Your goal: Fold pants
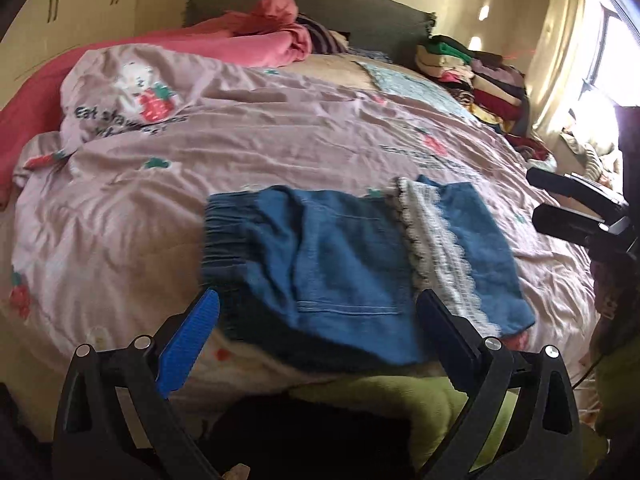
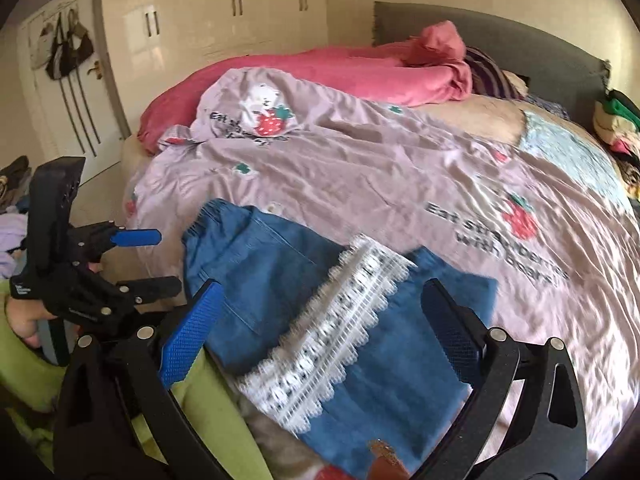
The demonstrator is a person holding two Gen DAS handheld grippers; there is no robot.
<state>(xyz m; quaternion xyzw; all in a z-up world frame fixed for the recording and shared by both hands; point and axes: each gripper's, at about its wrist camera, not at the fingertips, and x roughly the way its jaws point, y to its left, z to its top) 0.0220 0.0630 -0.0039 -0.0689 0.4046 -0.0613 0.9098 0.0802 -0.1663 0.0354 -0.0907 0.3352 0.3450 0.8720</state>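
Blue denim pants (image 1: 340, 264) with a white lace trim band (image 1: 440, 248) lie folded on the lilac strawberry-print bedspread (image 1: 260, 152) near the bed's front edge. My left gripper (image 1: 318, 312) is open and empty, its fingers straddling the near edge of the pants. My right gripper (image 2: 320, 304) is open and empty, just above the lace trim (image 2: 332, 336) of the pants (image 2: 264, 272). The left gripper also shows at the left of the right wrist view (image 2: 152, 258), open. The right gripper shows at the right edge of the left wrist view (image 1: 540, 196).
A pink blanket (image 1: 224, 44) lies bunched at the head of the bed by the grey headboard (image 1: 320, 8). A pile of clothes (image 1: 476, 76) sits at the far right. A wardrobe (image 2: 224, 12) and door (image 2: 68, 92) stand to the left. A green cloth (image 2: 224, 412) lies below.
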